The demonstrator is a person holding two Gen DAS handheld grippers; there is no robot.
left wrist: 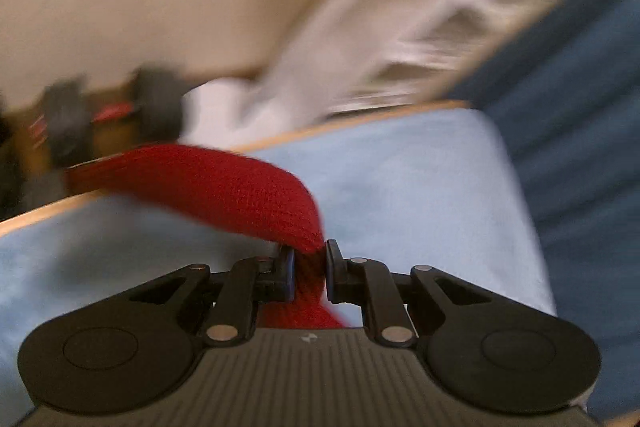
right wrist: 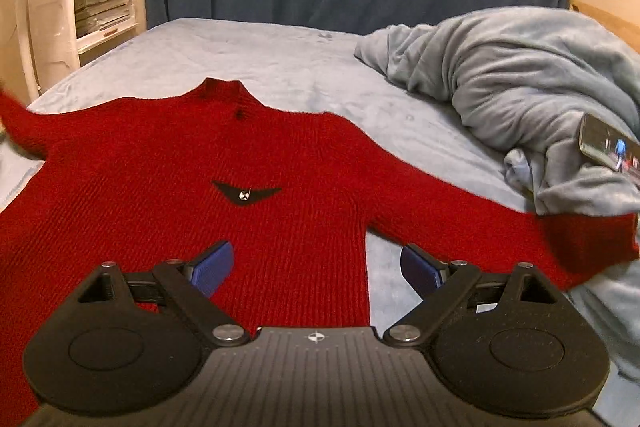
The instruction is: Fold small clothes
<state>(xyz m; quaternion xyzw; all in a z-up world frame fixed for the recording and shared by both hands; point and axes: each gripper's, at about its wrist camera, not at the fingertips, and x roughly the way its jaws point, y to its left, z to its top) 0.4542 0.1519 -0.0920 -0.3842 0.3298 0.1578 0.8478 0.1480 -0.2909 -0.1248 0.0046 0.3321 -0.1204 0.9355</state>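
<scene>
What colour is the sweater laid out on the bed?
Red, a ribbed knit sweater; clearest in the right wrist view.

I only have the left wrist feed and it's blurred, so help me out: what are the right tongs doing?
Observer: The right tongs are open and hold nothing, over the lower body of the red sweater.
Operator: Is the other sleeve free?
Observer: Its cuff lies against a rumpled grey blanket.
Operator: Anything on that blanket?
Observer: A phone with a lit screen.
</scene>
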